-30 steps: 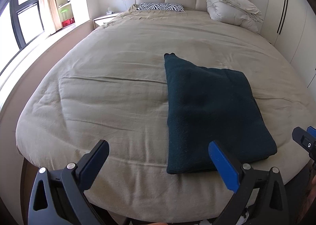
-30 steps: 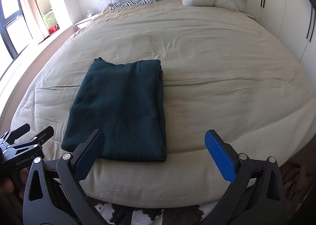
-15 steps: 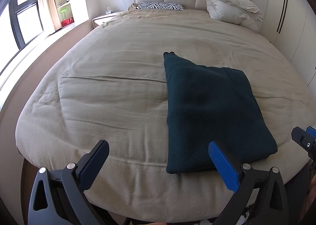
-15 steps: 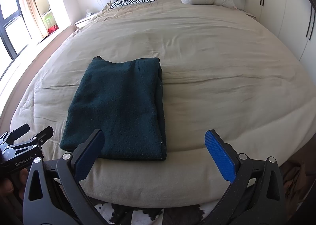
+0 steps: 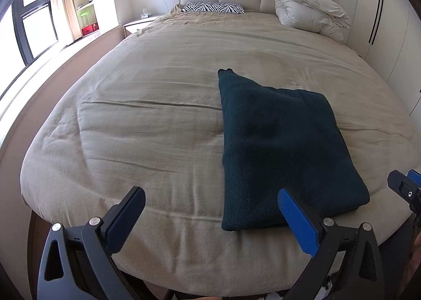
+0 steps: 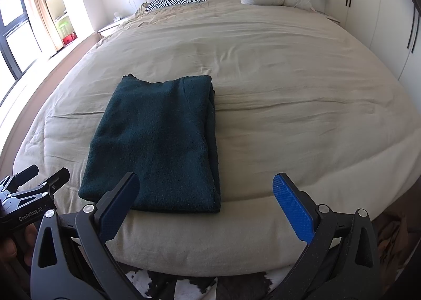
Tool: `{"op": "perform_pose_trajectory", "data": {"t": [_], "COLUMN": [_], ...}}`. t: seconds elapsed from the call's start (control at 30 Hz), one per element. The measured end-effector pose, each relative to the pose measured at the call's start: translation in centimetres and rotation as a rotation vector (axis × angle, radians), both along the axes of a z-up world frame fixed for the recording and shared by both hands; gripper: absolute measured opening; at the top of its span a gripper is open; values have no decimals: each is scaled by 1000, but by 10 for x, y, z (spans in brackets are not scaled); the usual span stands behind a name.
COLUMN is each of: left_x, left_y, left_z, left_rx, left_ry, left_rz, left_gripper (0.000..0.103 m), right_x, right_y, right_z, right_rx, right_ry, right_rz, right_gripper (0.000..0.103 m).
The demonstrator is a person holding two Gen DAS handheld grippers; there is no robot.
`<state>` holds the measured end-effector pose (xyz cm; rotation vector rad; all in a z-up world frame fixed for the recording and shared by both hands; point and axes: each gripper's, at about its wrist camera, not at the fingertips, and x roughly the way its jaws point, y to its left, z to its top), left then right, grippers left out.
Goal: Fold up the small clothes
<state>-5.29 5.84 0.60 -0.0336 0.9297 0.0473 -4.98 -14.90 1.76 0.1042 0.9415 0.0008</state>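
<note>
A dark teal garment (image 5: 279, 147) lies folded into a neat rectangle on the beige bed, near the foot edge. It also shows in the right wrist view (image 6: 158, 147). My left gripper (image 5: 210, 208) is open and empty, held off the foot of the bed, left of the garment's near edge. My right gripper (image 6: 208, 194) is open and empty, held off the foot of the bed, its left finger in front of the garment's near edge. Neither gripper touches the garment.
The bed (image 5: 147, 126) has a beige cover. A zebra-print pillow (image 5: 213, 7) and a bundled white duvet (image 5: 310, 10) lie at the headboard. A nightstand (image 5: 136, 23) and window are at left, wardrobe doors (image 6: 381, 18) at right. A cowhide rug (image 6: 200, 281) lies below.
</note>
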Motion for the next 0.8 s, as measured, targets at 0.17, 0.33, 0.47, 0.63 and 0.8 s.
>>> {"op": "perform_pose_trajectory", "data": {"t": [0.17, 0.33, 0.47, 0.63, 0.8], "left_x": [0, 0, 0, -1, 0], "left_y": [0, 0, 0, -1, 0], "left_z": [0, 0, 0, -1, -1], "left_rx": [-1, 0, 0, -1, -2], "left_ry": [0, 0, 1, 1, 2], "left_rz": [-1, -1, -2, -2, -3], "left_gripper": [103, 103, 103, 103, 103], "right_x": [-1, -1, -2, -3, -3], "right_y": [0, 0, 0, 0, -1], "right_z": [-1, -1, -1, -2, -3], "right_rx": [1, 1, 1, 1, 3], "right_ry": [2, 3, 5, 8, 11], "right_rz": [0, -1, -1, -1, 0], "right_gripper": [103, 103, 103, 103, 103]}}
